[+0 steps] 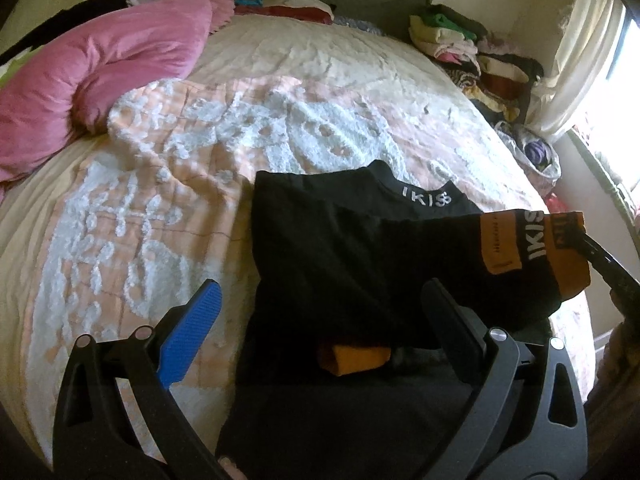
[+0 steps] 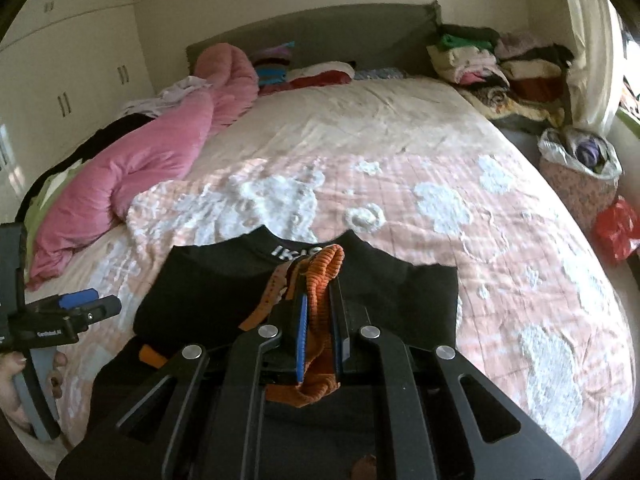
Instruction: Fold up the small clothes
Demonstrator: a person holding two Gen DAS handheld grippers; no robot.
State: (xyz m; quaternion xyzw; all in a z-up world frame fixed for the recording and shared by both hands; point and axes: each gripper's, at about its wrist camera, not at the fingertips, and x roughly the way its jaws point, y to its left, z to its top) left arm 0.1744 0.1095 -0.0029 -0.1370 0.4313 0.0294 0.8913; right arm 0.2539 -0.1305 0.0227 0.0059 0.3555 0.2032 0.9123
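A black top (image 1: 320,224) (image 2: 208,280) with orange cuffs and white lettering at the collar lies on the peach and white bedspread (image 1: 160,184) (image 2: 440,208). My right gripper (image 2: 319,286) is shut on one orange cuff (image 2: 326,264) and holds that sleeve up off the bed. In the left wrist view the lifted cuff (image 1: 500,248) hangs at the right, with the right gripper (image 1: 600,260) clamped on it. My left gripper (image 1: 322,292) (image 2: 88,304) is open, hovering over the top's lower left side with nothing between its fingers. The other orange cuff (image 1: 356,358) (image 2: 150,354) lies on the body of the top.
A rolled pink duvet (image 1: 100,72) (image 2: 160,160) lies along the bed's left side. Stacks of folded clothes (image 1: 480,52) (image 2: 500,64) sit at the far right corner. A bag of items (image 2: 576,168) stands beside the bed on the right. A white wardrobe (image 2: 80,60) is on the left.
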